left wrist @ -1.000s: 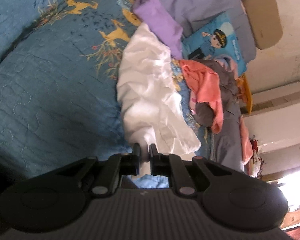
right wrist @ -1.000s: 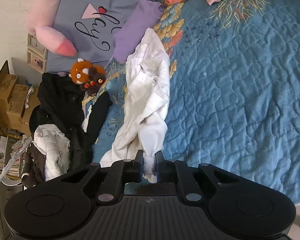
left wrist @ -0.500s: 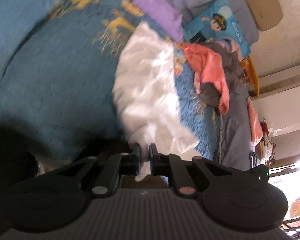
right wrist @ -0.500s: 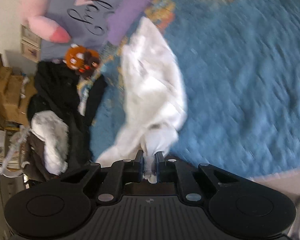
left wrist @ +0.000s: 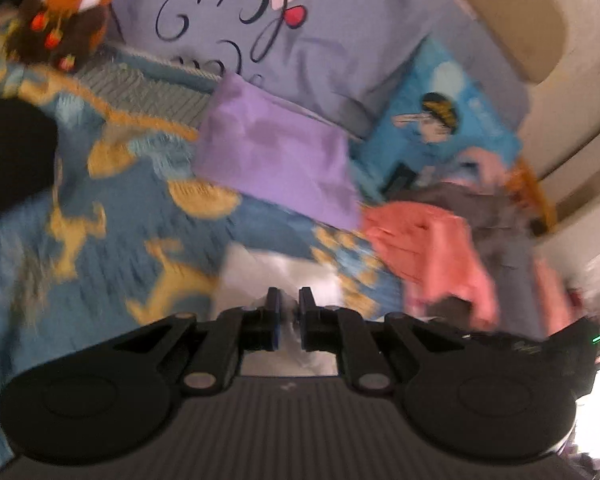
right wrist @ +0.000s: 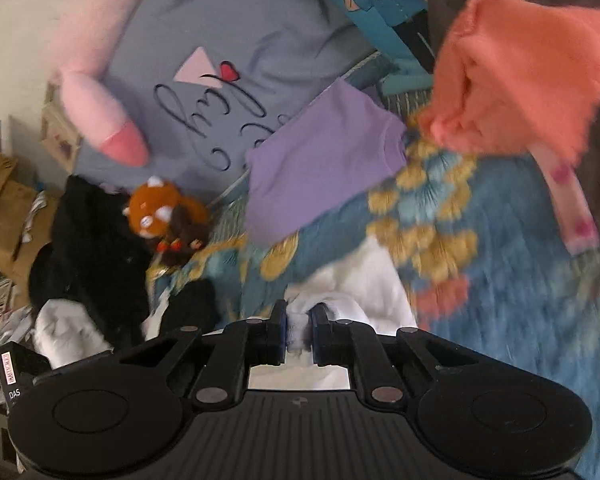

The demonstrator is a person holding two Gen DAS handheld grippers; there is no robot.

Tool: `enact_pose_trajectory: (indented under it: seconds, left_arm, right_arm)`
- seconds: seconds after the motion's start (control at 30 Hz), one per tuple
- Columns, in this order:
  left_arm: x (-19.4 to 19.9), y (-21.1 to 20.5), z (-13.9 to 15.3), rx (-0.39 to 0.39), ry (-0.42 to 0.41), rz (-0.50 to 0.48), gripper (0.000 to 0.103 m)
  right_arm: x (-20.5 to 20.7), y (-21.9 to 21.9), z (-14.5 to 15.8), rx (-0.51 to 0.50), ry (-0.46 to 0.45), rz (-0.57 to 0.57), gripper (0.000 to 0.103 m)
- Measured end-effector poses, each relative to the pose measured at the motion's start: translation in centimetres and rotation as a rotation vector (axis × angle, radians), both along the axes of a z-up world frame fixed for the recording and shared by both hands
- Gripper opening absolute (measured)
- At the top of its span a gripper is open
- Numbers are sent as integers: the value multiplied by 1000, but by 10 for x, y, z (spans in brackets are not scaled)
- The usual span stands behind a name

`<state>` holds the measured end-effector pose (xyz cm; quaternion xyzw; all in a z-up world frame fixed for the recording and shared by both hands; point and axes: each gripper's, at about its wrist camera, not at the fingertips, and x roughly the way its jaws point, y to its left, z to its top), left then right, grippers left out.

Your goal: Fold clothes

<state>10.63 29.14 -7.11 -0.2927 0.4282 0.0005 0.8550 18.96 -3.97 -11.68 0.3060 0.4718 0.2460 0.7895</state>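
A white garment [left wrist: 268,276] lies bunched on the blue patterned quilt [left wrist: 112,200]. My left gripper [left wrist: 289,307] is shut on its edge, low over the quilt. In the right wrist view the same white garment [right wrist: 364,288] is bunched just ahead of the fingers, and my right gripper [right wrist: 299,322] is shut on another part of it. A folded purple garment [left wrist: 276,156] lies just beyond the white one; it also shows in the right wrist view [right wrist: 324,160]. Both views are motion-blurred.
A coral garment [left wrist: 428,248] lies on a grey pile at the right, also in the right view [right wrist: 520,80]. A grey pillow with script [right wrist: 220,72], a pink plush [right wrist: 96,92], a red panda toy [right wrist: 160,212] and black clothes [right wrist: 92,248] lie at the bed head.
Both grippers have swung forward toward the head of the bed, carrying the white garment's ends with them. The garment now looks short and bunched instead of stretched long.
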Motion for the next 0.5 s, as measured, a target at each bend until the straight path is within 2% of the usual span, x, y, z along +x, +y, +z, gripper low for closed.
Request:
enact_pose_trajectory:
  seconds: [0.17,0.3,0.33,0.37,0.43,0.5]
  left_arm:
    - [73,10,-31,80,83,2,10]
    - [100,20,-67,22,137,11,12]
    - [105,22,-74,17,148,15,14]
    - [108,24,-77,22,153,22,24]
    - [111,30,-78,15,138,41,35]
    - [106,35,-68,-10,75,59,35]
  right_arm:
    - [50,19,-23,-30,29,-28,11]
    - [63,16,-38,18,58,-82,13]
    - [66,16,-42,30,65,-95,15]
    - [70,15,-46,42,72,-108,17]
    - [76,14,-53,66,87,-135,23]
    - [83,12,-61,90,102,-162,34]
